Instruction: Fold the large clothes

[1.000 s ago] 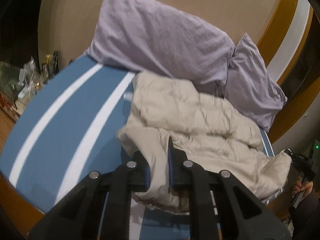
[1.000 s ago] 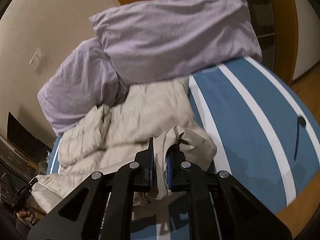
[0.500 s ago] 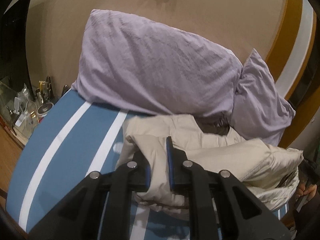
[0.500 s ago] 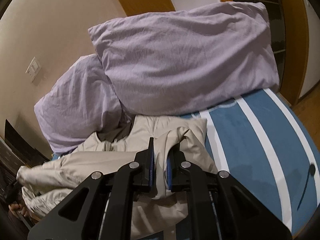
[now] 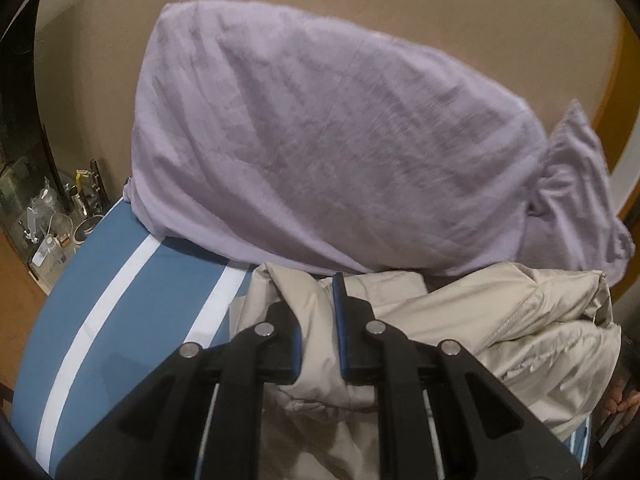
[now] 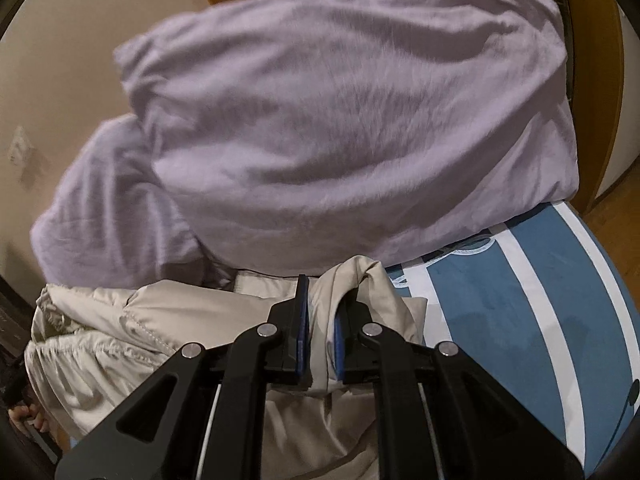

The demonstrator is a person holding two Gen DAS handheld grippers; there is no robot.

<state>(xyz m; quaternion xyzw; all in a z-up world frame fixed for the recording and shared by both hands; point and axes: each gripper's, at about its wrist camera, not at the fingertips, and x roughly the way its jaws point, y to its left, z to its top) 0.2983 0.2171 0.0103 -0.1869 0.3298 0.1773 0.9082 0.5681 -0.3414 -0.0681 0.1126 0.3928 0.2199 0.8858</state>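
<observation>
A beige padded jacket lies on the blue bed with white stripes, pushed up against the lilac pillows. My left gripper is shut on a bunched fold of the jacket at its left end. In the right wrist view the jacket spreads to the left, and my right gripper is shut on a fold at its right end. Both held folds sit close under the pillows, over the rest of the jacket.
Two lilac pillows lean against the beige wall right ahead. The bedsheet extends right. A side shelf with bottles and small items stands left of the bed. A hand shows at the far left.
Both grippers have carried the jacket's near edge forward toward the pillows, folding it over itself. The pillows now fill most of both views.
</observation>
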